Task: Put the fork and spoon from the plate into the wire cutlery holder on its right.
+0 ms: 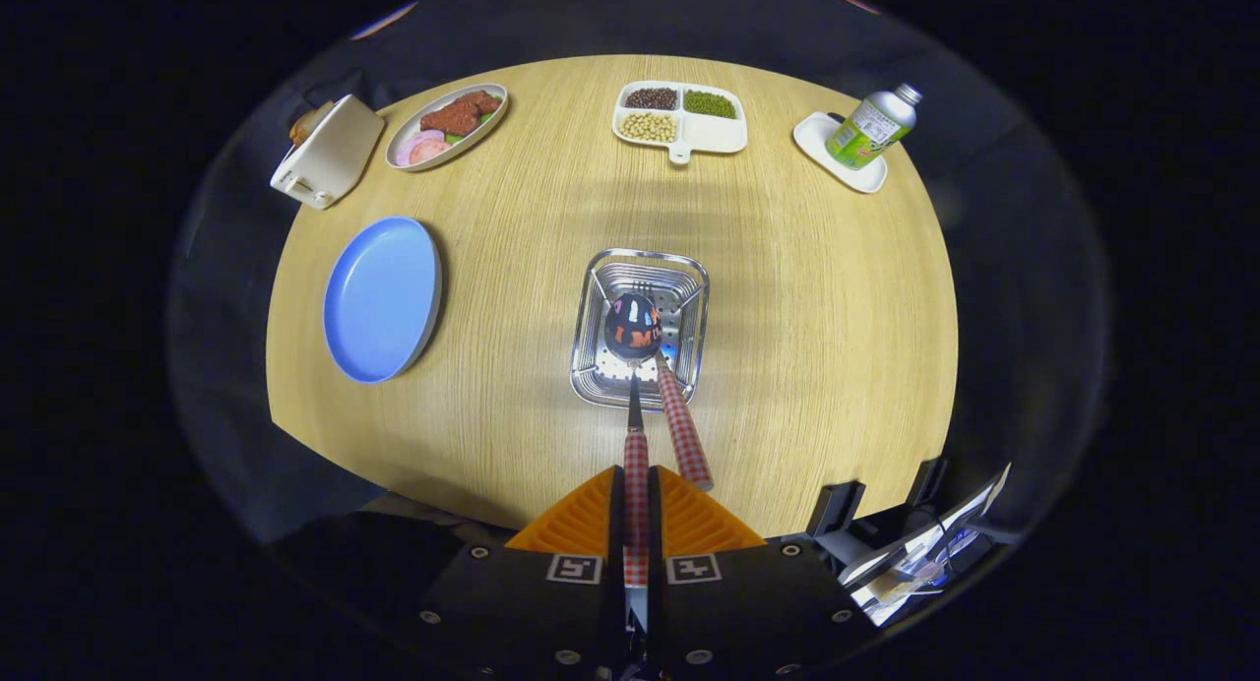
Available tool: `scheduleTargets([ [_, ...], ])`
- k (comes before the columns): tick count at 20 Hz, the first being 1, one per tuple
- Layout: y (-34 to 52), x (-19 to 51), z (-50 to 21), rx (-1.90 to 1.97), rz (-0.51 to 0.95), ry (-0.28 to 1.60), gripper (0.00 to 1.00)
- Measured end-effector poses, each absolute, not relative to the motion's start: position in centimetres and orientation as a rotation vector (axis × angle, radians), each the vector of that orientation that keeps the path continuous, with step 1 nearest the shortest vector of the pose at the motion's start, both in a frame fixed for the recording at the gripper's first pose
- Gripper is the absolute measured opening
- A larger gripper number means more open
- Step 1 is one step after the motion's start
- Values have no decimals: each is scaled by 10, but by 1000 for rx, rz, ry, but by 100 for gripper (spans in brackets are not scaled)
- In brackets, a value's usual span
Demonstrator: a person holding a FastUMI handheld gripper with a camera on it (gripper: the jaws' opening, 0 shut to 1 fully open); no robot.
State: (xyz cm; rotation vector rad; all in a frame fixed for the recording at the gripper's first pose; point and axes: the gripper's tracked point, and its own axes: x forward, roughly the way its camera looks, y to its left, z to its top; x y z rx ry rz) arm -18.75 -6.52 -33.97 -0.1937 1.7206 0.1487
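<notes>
Round wooden tabletop (807, 297) at mid-frame, wire cutlery holder (640, 329) at its centre. Tool (636, 509) clamped on spoon (633, 366), handle running straight ahead, bowl over the holder's mouth; fork (683, 427) already leaning inside, blue plate (382, 299) lying bare at left.

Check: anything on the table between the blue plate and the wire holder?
Nothing. In the gripper view, bare table separates the blue plate from the wire holder. The claw is shut on a checked-handled utensil reaching into the holder.

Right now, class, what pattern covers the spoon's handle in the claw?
Red-and-white check on the spoon handle, clearest in the gripper view.
</notes>
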Motion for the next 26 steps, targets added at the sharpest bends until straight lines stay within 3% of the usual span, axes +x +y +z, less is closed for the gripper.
scheduleTargets([
  [6, -65, -177, -359, -151, 168, 1841, 9],
  [11, -61, -163, -364, -105, 135, 1822, 12],
  [15, -60, -144, -361, -45, 70, 1732, 21],
  [19, -52, -110, -341, 20, 40, 1529, 33],
  [21, -46, -92, -327, 40, 43, 1414, 43],
  [24, -30, -69, -305, 73, 56, 1258, 78],
  [26, -27, -49, -281, 75, 50, 1126, 90],
])
